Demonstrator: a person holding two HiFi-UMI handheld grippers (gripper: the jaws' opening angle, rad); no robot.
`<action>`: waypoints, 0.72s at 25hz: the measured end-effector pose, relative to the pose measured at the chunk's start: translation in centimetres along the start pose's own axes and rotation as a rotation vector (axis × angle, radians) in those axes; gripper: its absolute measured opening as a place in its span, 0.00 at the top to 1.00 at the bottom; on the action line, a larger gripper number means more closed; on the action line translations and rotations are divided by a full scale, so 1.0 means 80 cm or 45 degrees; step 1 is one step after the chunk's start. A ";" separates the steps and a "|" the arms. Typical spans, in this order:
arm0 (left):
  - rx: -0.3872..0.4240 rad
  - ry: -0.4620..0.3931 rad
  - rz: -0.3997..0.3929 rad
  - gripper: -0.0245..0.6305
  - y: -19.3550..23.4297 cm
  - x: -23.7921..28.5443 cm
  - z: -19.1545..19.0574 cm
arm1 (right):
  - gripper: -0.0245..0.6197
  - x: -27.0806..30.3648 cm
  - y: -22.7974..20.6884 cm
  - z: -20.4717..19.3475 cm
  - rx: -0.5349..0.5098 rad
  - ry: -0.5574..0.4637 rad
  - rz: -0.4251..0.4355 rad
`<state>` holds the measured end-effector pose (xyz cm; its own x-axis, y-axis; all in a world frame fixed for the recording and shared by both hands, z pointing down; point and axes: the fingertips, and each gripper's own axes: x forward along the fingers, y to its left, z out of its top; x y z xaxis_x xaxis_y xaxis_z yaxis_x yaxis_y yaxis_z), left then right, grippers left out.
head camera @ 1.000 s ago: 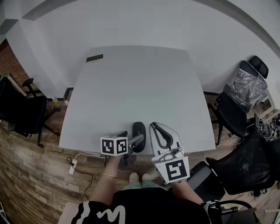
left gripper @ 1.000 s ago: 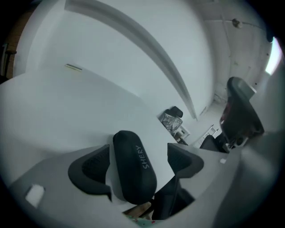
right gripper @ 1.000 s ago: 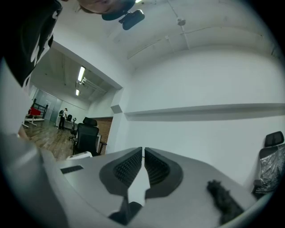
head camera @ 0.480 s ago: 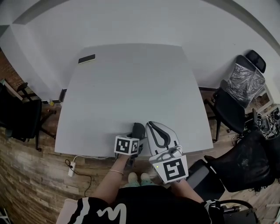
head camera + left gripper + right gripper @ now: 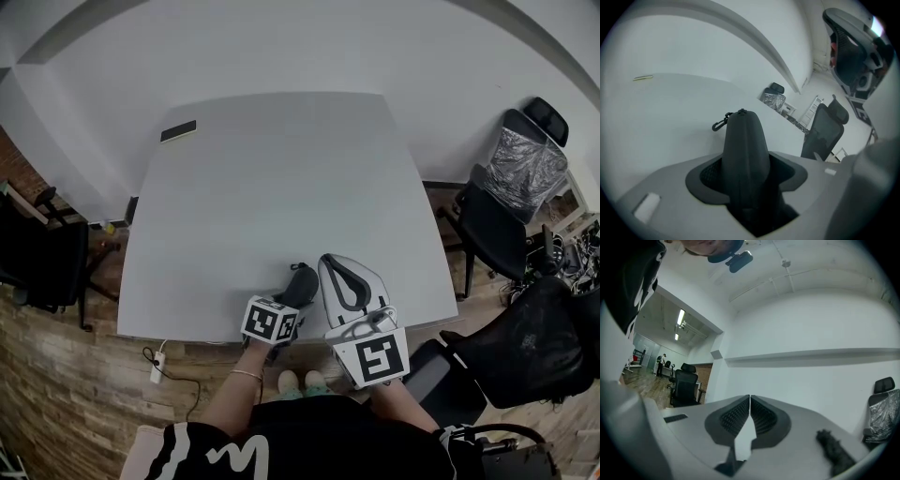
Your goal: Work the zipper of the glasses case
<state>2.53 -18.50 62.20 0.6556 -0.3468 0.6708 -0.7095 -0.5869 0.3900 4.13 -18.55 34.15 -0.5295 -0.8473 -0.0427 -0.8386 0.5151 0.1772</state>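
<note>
Tabletop (image 5: pixel 281 187) among office chairs (image 5: pixel 497 244) bears glasses case (image 5: pixel 745 150), gripped by just-closing left hand-held gripper (image 5: pixel 296 300); right hand-held gripper (image 5: pixel 750 414) closed, empty.

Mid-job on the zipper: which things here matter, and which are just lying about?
In the job: glasses case, between the jaws of the left gripper, which have just been closing on it; right gripper, jaws together, empty.
Lying about: dark flat thing on the far table corner; office chairs; power strip on the floor.

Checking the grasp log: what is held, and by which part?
The left gripper, jaws just closing, clamps the glasses case by its near end; the right gripper is shut and empty.
</note>
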 end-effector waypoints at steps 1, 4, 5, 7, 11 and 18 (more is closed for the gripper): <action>0.013 -0.020 -0.017 0.56 0.000 -0.009 0.007 | 0.95 0.001 -0.001 0.002 -0.010 -0.008 -0.003; 0.013 -0.228 -0.064 0.56 0.004 -0.059 0.067 | 0.95 0.002 -0.007 0.012 -0.043 -0.030 -0.017; 0.029 -0.319 -0.079 0.56 0.004 -0.083 0.094 | 0.95 0.003 -0.009 0.016 -0.059 -0.040 -0.022; 0.102 -0.495 -0.112 0.56 -0.005 -0.137 0.149 | 0.95 0.004 -0.014 0.024 -0.111 -0.057 -0.031; 0.328 -0.794 -0.217 0.56 -0.058 -0.248 0.237 | 0.95 0.012 -0.018 0.038 -0.206 -0.076 -0.020; 0.696 -0.910 -0.256 0.56 -0.149 -0.334 0.266 | 0.95 0.023 -0.008 0.093 -0.353 -0.191 0.012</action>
<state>-1.04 -17.81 26.26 0.8860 -0.4638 0.0024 -0.4637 -0.8858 -0.0175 2.75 -19.52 26.65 -0.5672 -0.8035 -0.1805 -0.7776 0.4504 0.4387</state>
